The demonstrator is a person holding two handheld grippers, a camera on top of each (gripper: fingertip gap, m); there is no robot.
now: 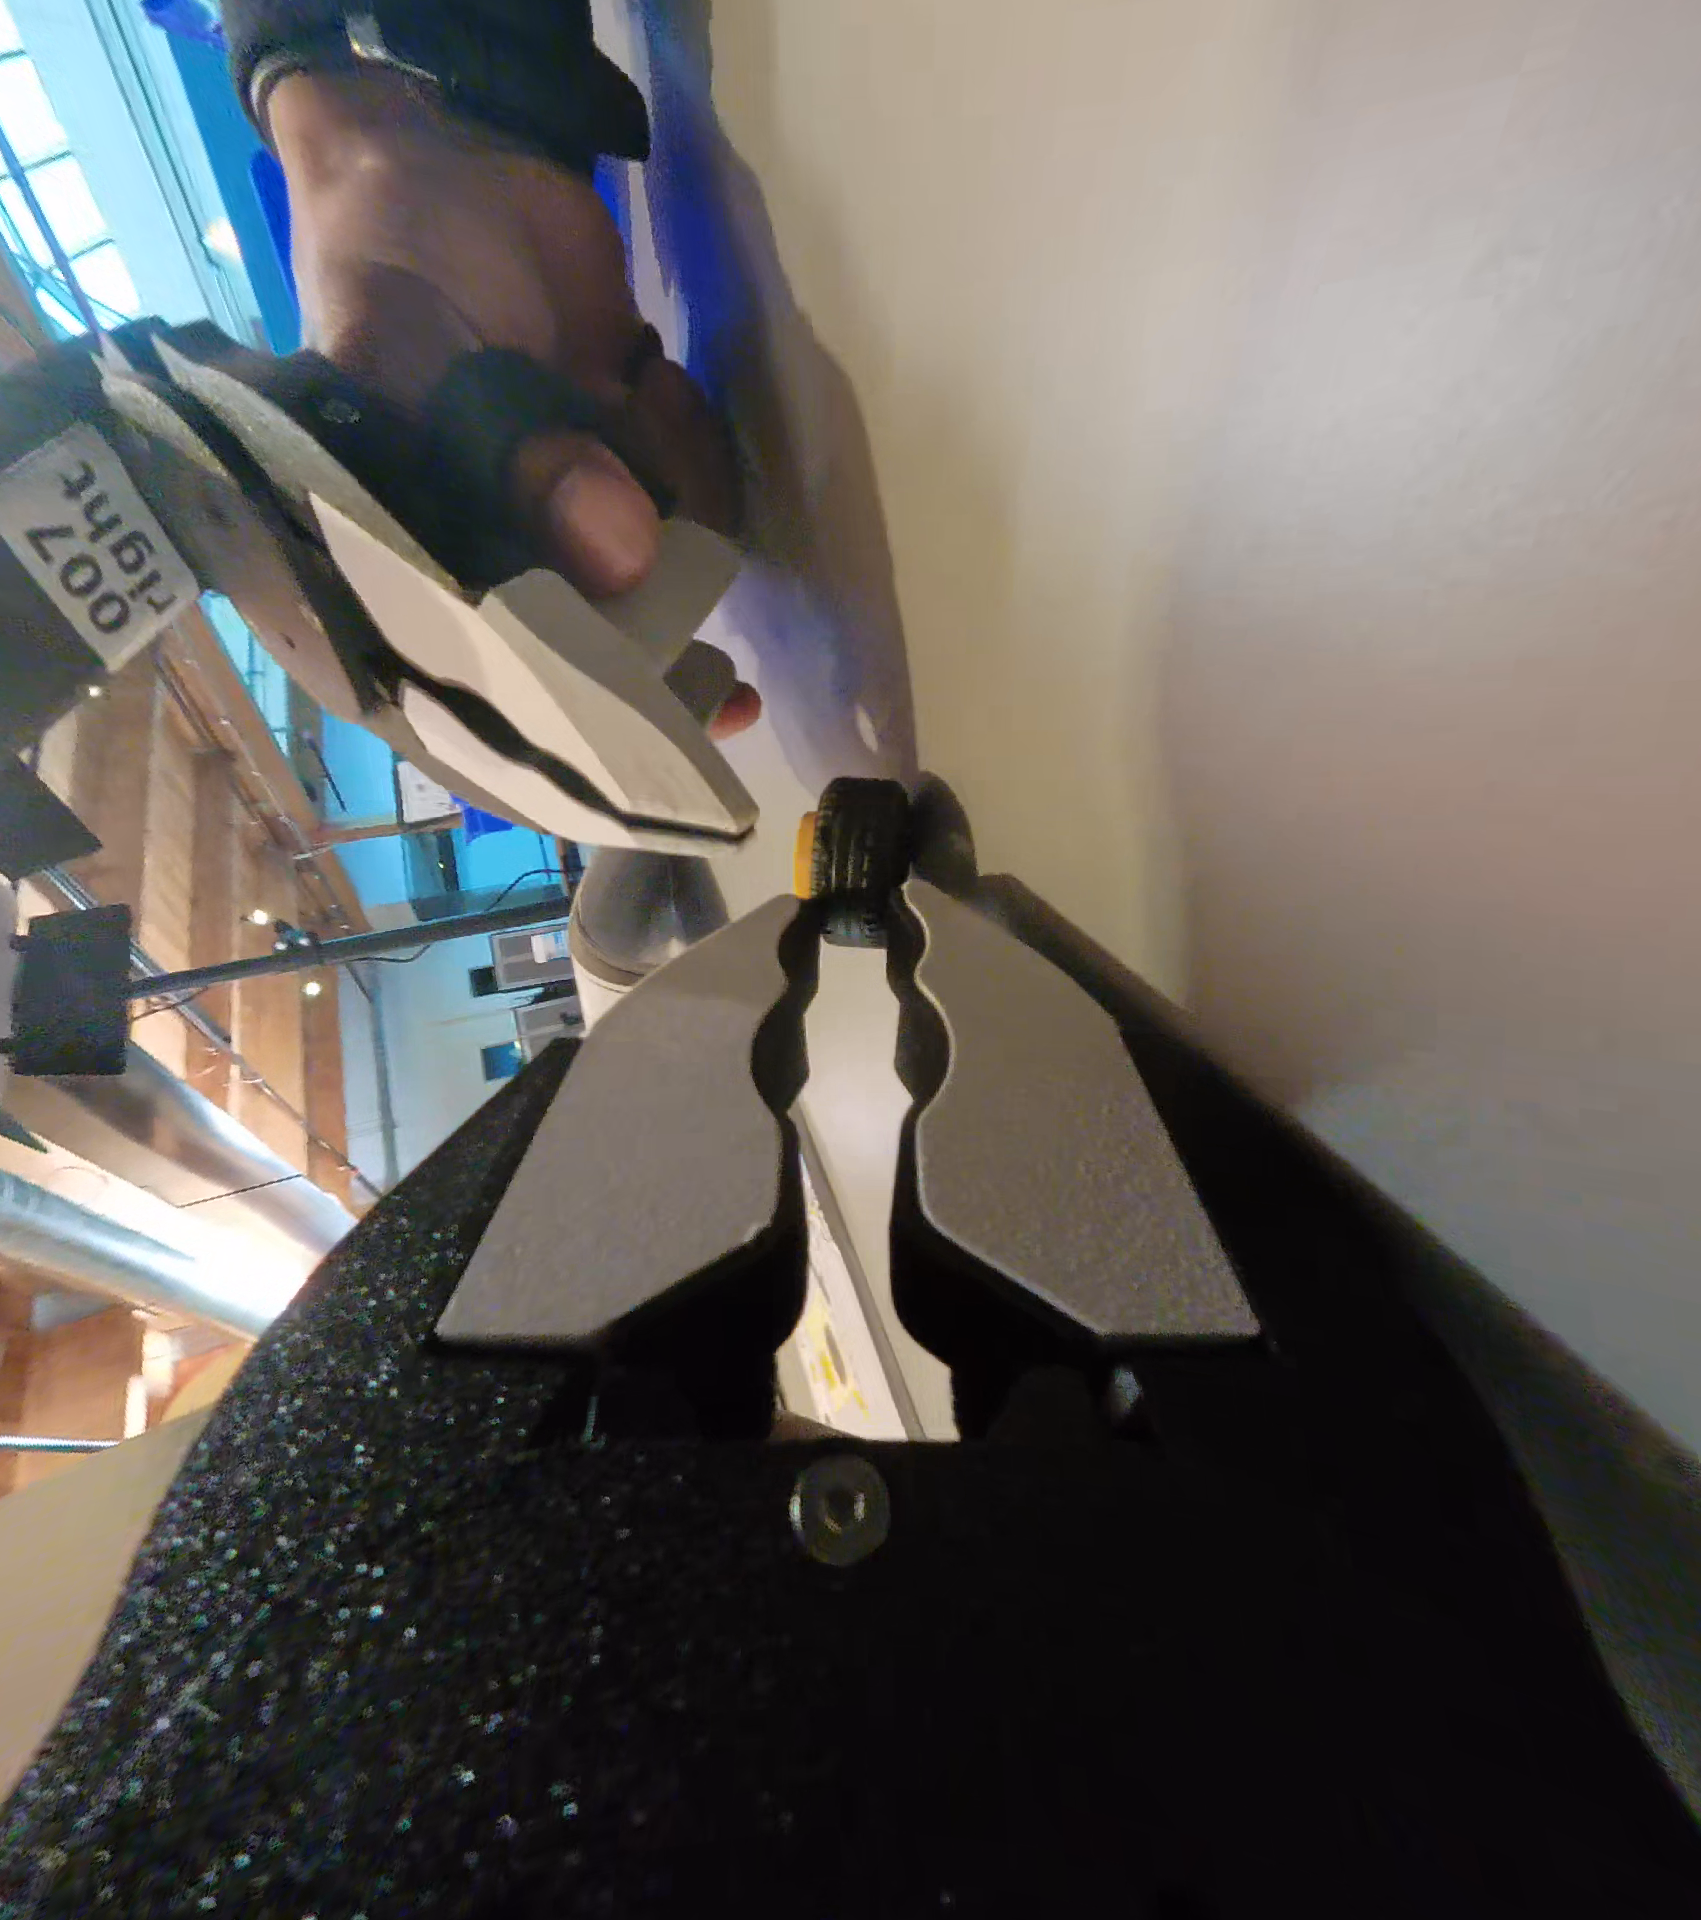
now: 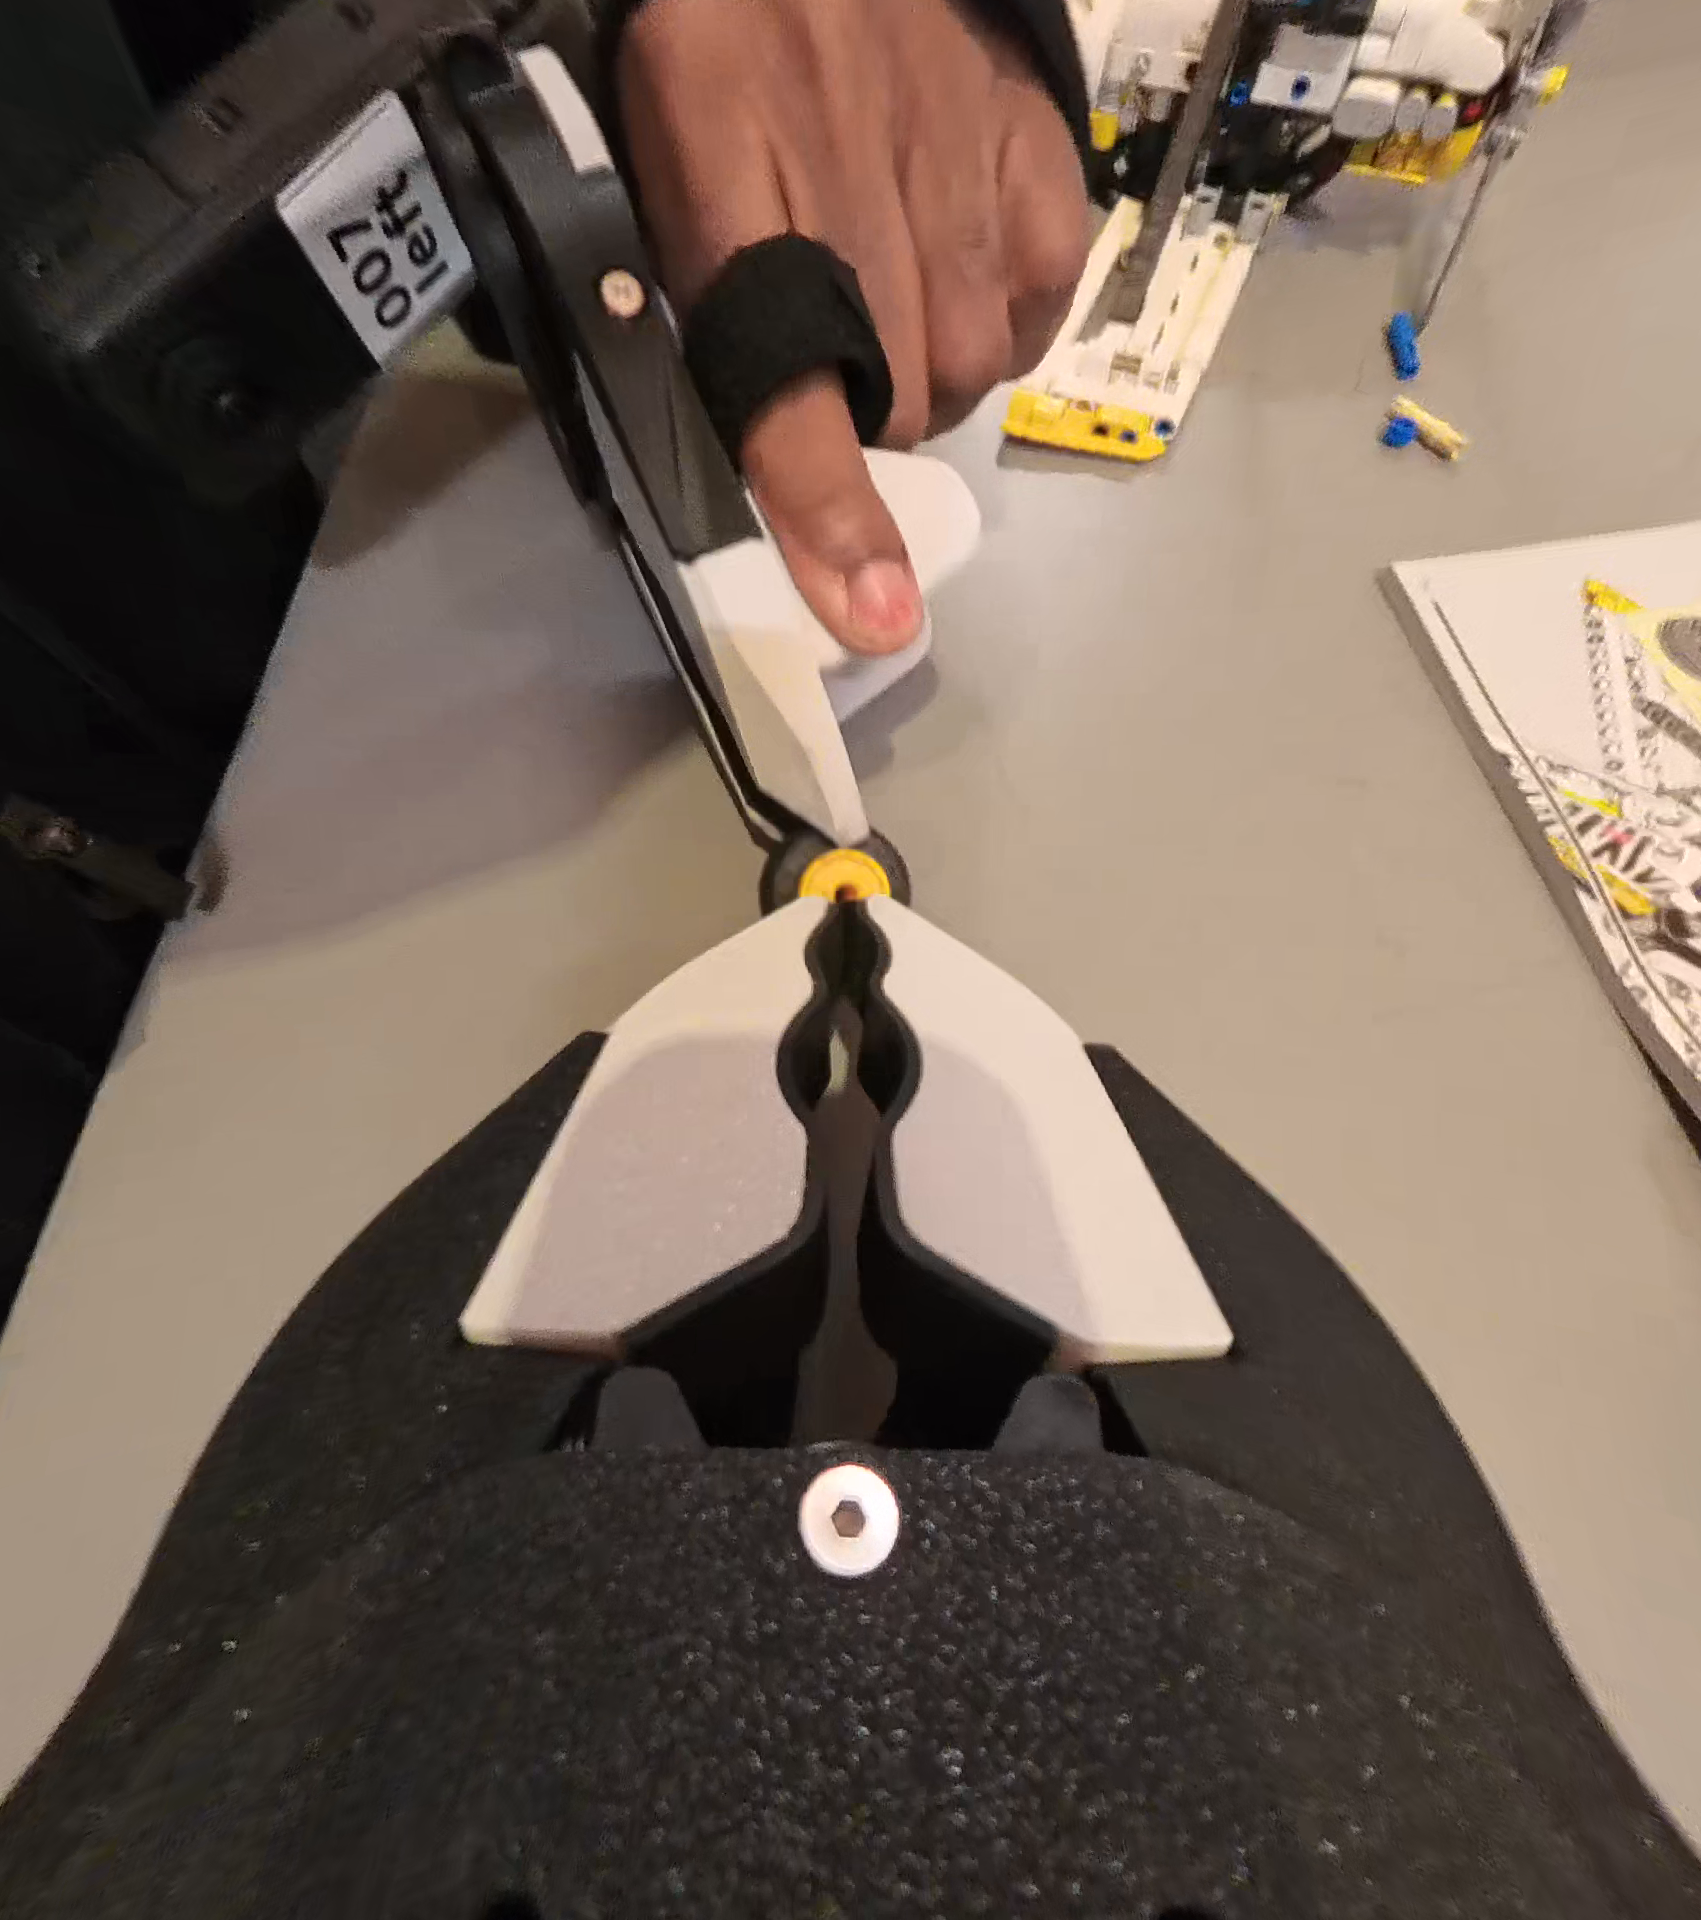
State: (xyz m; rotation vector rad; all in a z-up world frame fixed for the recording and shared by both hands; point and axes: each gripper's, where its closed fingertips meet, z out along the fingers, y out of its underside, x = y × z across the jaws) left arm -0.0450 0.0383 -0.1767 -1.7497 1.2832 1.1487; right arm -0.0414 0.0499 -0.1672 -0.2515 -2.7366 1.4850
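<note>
Left wrist view: the left gripper (image 1: 851, 914) pinches a small black wheel with a yellow hub (image 1: 851, 868) against the grey table (image 1: 1345, 520).

Right wrist view: the right gripper (image 2: 846, 906), fingers together and holding nothing, points at the hub.

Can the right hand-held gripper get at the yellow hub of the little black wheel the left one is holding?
Probably yes. The left hand-held gripper clamps the wheel by its tread, leaving the yellow hub uncovered, and the shut right hand-held gripper already sits just before it.
</note>
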